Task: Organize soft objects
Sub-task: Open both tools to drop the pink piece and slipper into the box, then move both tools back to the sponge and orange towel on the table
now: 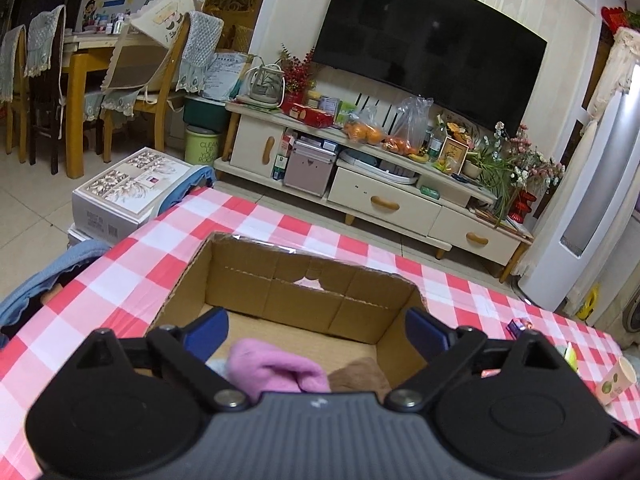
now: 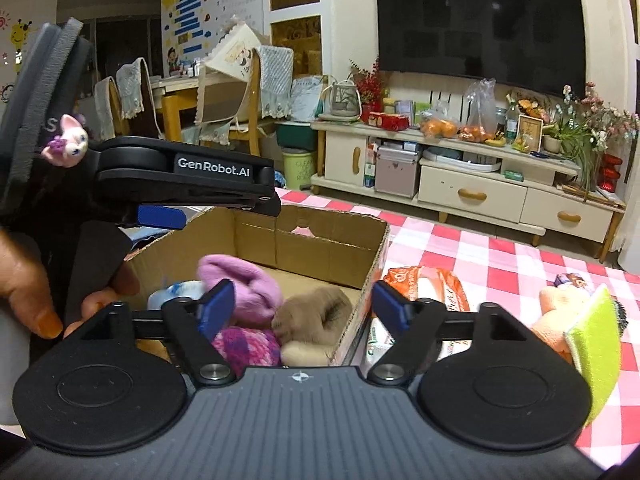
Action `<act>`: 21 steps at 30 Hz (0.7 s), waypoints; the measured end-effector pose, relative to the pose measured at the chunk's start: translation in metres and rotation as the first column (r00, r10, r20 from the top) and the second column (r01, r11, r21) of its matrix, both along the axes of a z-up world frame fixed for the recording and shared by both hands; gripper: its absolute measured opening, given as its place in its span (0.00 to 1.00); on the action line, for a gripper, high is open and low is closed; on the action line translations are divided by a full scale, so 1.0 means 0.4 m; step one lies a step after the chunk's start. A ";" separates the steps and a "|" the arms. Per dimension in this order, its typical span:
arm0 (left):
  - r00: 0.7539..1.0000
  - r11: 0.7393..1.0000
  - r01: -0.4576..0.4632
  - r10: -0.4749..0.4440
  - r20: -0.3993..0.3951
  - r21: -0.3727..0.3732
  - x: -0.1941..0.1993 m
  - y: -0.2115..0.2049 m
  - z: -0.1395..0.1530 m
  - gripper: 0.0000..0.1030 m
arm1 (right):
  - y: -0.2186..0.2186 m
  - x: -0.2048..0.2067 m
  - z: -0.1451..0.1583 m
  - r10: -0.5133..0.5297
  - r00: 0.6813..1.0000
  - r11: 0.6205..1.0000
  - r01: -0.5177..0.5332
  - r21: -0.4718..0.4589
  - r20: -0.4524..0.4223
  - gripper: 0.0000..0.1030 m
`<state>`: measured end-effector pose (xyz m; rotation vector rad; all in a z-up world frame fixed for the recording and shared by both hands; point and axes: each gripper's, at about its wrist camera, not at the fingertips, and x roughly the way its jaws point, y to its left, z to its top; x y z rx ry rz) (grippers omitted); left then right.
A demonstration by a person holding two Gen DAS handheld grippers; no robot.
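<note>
An open cardboard box [image 1: 280,284] [image 2: 320,252] stands on the red-checked table. Inside lie a pink knit piece [image 1: 276,368] [image 2: 244,284], a brown soft piece [image 1: 360,378] [image 2: 316,312], a magenta knit piece [image 2: 248,346] and a pale blue item [image 2: 176,294]. My left gripper [image 1: 316,330] is open and empty above the box's near end; it also shows in the right wrist view [image 2: 160,216]. My right gripper [image 2: 302,306] is open and empty over the box's right wall. An orange and green plush toy [image 2: 576,320] lies on the table to the right.
A snack packet [image 2: 436,292] lies beside the box's right wall. A paper cup [image 1: 618,380] and a small wrapped item [image 1: 520,326] sit at the table's right. A TV stand [image 1: 380,184], chairs and boxes stand beyond the table.
</note>
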<state>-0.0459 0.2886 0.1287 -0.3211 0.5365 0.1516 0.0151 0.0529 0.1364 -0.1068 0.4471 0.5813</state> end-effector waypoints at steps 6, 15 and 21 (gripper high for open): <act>1.000 1.000 0.016 -0.016 0.002 0.022 0.000 -0.020 0.002 0.99 | -0.038 -0.013 -0.002 -0.050 0.999 0.998 0.050 0.048 -0.014 0.99; 0.998 0.997 0.058 -0.059 0.005 0.051 -0.009 -0.061 0.007 0.99 | -0.094 -0.028 -0.014 -0.150 0.987 0.981 0.156 0.114 -0.062 1.00; 0.997 0.995 0.080 -0.081 0.010 0.061 -0.015 -0.093 0.009 0.99 | -0.105 -0.031 -0.020 -0.183 0.980 0.972 0.193 0.136 -0.082 1.00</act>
